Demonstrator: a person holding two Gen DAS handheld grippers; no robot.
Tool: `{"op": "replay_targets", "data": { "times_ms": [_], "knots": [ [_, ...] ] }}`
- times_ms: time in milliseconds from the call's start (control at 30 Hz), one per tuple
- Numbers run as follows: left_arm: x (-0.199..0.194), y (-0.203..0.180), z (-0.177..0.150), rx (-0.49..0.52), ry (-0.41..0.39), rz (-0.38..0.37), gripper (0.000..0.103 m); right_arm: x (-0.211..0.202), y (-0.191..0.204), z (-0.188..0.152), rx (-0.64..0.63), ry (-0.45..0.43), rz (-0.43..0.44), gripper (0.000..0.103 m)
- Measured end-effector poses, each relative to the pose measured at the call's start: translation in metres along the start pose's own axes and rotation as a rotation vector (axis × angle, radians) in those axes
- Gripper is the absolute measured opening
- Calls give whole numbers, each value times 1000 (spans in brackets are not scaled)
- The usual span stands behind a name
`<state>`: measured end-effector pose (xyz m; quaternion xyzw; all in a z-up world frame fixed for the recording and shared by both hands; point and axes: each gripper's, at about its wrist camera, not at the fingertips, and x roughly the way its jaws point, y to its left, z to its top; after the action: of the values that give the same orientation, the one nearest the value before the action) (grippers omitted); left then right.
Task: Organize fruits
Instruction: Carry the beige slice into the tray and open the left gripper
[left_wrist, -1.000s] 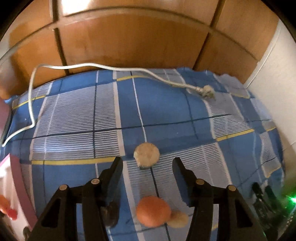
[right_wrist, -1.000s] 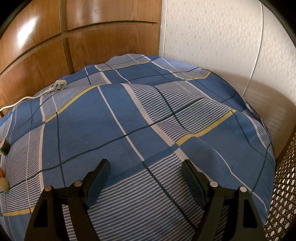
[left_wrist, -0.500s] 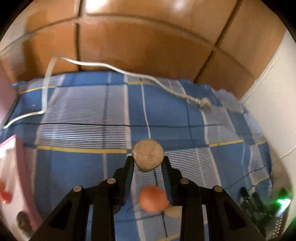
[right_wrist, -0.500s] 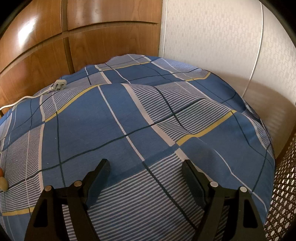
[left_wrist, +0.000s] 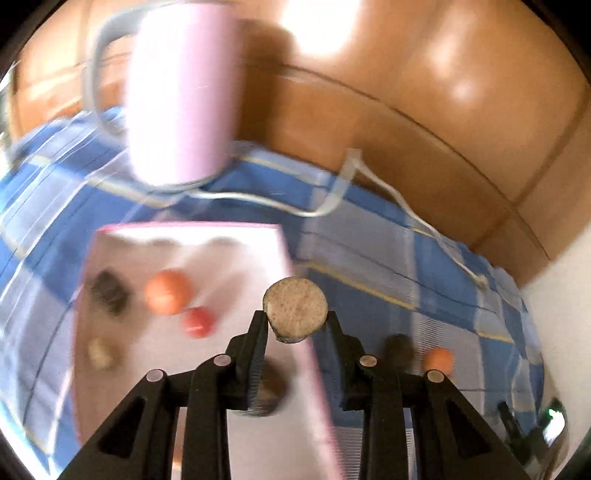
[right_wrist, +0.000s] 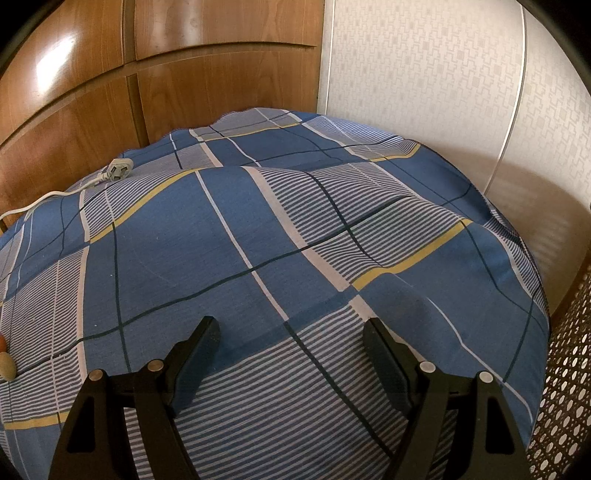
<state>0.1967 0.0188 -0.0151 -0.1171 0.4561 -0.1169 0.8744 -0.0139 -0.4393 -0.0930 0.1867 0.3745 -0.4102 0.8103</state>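
Blue plaid bedspread (right_wrist: 280, 229) covers the bed before wooden cabinet doors (right_wrist: 207, 85). Left hand-held gripper (left_wrist: 295, 325) is clamped on a round brown fruit (left_wrist: 295, 308) (blurred view) over the edge of a pink tray (left_wrist: 184, 240) holding an orange (left_wrist: 168, 291). Right hand-held gripper (right_wrist: 291, 332) hangs wide apart, holding nothing.

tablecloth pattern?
Blue plaid tablecloth with white-striped blocks, yellow and dark lines; clearest in the right wrist view.
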Motion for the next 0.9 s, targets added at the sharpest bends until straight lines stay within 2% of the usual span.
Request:
{"op": "replay_targets", "data": {
  "times_ms": [100, 333, 633, 800, 900],
  "knots": [
    [-5, 33, -6, -67, -6, 51, 30, 0, 0, 0, 1, 0, 1, 81],
    [2, 58, -20, -99, 7, 125, 32, 0, 0, 0, 2, -1, 5, 81],
    [-27, 58, -47, -56, -77, 219, 42, -1, -1, 0, 5, -1, 10, 82],
    [-46, 50, -71, -45, -108, 227, 50, -1, -1, 0, 7, -1, 12, 82],
    [-59, 43, -90, -20, -121, 220, 52, -1, -1, 0, 8, 0, 13, 82]
  ]
}}
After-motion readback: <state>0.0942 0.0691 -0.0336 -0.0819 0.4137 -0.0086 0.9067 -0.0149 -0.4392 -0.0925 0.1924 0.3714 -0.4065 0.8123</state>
